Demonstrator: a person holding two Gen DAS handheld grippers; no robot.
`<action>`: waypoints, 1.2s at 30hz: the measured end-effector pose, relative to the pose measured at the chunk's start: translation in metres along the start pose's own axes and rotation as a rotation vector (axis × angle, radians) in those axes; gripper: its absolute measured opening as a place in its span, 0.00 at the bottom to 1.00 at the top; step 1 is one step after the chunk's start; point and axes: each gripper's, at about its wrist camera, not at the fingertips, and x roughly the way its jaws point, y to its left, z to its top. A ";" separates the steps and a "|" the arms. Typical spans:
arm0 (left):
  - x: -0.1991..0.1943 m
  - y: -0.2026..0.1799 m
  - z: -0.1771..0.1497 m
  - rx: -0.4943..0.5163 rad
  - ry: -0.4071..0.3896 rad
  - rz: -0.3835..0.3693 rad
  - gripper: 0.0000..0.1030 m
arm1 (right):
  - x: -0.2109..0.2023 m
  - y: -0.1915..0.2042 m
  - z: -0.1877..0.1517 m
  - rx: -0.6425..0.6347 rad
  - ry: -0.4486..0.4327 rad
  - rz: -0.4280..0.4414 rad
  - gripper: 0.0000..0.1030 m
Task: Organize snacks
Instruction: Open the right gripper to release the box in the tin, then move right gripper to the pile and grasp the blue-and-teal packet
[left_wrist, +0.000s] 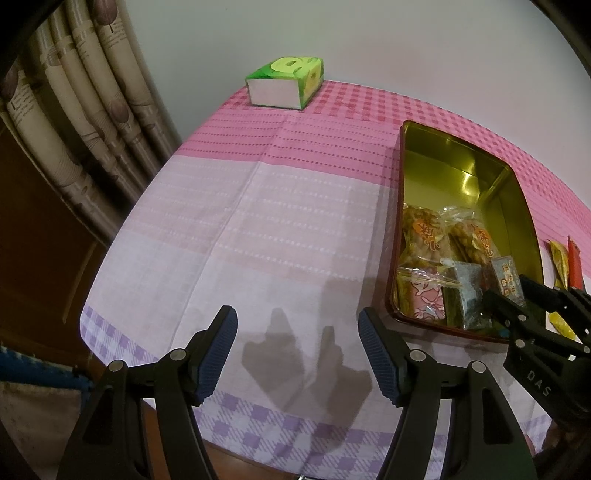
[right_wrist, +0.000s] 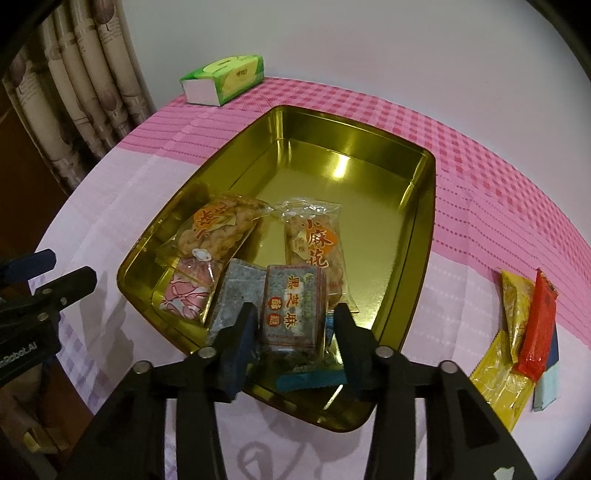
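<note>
Pink tablecloth (left_wrist: 258, 221) beneath tilted, parted left claw (left_wrist: 297, 354)

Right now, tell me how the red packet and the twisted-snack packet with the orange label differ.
The red packet is opaque and lies on the tablecloth, outside the gold tin. The twisted-snack packet is clear, shows its contents, and lies inside the tin. Both are sealed.

Tin (right_wrist: 424, 236): glossy gold metal, mirror-smooth interior. Snack packets (right_wrist: 314, 240): shiny crinkled plastic film. Desk cloth (left_wrist: 258, 221): matt woven checked fabric. Tissue pack (left_wrist: 286, 83): glossy wrap.
</note>
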 end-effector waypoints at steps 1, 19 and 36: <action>0.000 0.000 0.000 0.000 -0.001 0.002 0.67 | -0.001 0.000 0.000 -0.002 -0.002 0.000 0.44; -0.002 -0.003 -0.003 0.008 -0.005 0.020 0.68 | -0.052 -0.057 -0.013 0.104 -0.083 -0.048 0.46; -0.011 -0.012 -0.003 0.012 -0.027 0.032 0.68 | -0.064 -0.242 -0.068 0.260 -0.015 -0.245 0.46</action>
